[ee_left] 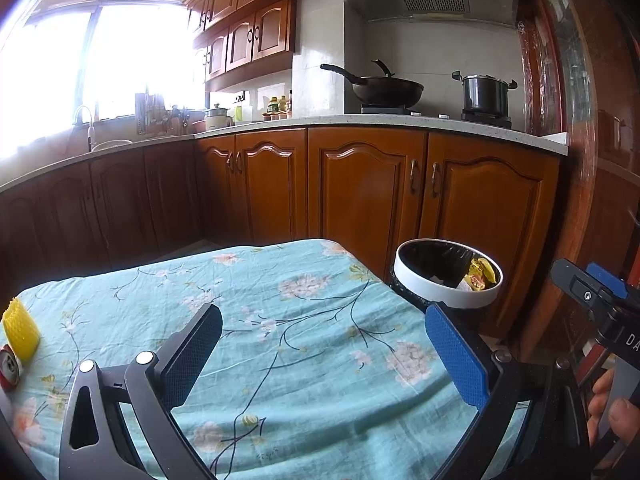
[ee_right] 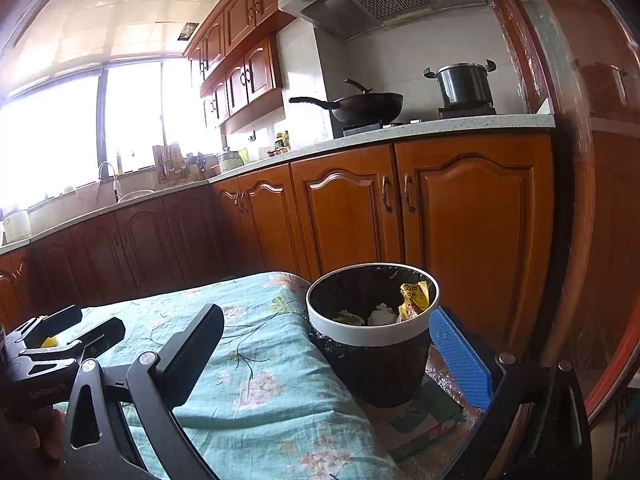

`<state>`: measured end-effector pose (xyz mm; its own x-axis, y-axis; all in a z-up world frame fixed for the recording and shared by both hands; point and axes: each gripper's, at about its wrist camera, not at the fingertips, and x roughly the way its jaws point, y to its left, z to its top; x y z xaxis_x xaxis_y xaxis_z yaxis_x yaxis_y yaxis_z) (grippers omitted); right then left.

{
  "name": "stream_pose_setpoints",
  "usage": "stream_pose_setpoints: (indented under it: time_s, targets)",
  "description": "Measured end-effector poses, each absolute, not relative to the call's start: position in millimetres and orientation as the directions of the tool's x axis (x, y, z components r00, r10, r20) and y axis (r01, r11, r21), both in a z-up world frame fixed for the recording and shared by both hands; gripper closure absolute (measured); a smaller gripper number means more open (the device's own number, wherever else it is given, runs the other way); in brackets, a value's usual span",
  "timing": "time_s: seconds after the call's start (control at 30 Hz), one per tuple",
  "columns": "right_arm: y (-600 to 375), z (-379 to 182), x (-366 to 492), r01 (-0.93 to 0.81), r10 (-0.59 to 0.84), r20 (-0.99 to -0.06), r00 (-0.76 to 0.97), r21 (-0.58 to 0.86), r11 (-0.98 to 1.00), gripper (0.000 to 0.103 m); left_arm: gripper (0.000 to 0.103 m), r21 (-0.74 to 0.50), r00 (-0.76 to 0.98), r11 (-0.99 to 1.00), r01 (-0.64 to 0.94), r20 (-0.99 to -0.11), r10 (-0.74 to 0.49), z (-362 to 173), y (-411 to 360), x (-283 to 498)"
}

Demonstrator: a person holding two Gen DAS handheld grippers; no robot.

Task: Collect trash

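Trouble, if it comes, will come from the reach: both pieces of trash left on the table [ee_left: 320, 320] lie at the edge farthest from the bin [ee_right: 372, 320]. The yellow foam net [ee_left: 21, 334] stands there, and the crushed red can [ee_left: 10, 368] touches its near side.

Your left gripper [ee_left: 324, 356] hangs over the middle of the cloth, jaws spread wide with nothing between them. Your right gripper [ee_right: 332, 364] is just as wide and just as empty, close beside the bin, its blue finger [ee_right: 460, 364] near the bin wall.

I judge three risks. Close on the net too lightly and it may squash and slip. Come at the can low and you could snag the loose cloth. Swing the right gripper carelessly and you could tip the bin, which stands off the table's corner.

Yellow wrappers [ee_right: 414, 298] and white paper already lie inside it. The cabinets [ee_left: 360, 188] behind the bin are well clear.
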<state>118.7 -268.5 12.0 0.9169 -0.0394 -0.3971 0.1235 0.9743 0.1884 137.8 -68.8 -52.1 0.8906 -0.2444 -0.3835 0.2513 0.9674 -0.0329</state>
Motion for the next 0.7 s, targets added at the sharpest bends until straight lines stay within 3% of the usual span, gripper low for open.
stream_pose_setpoints:
  time_s: [0.7]
  targets:
    - [-265.9,13.3,118.1,0.107,-0.024,-0.396,0.918,0.190,0.976,0.000,0.001,-0.037,0.890,0.966,0.257,-0.379,-0.252,-52.0,-64.1,138.7]
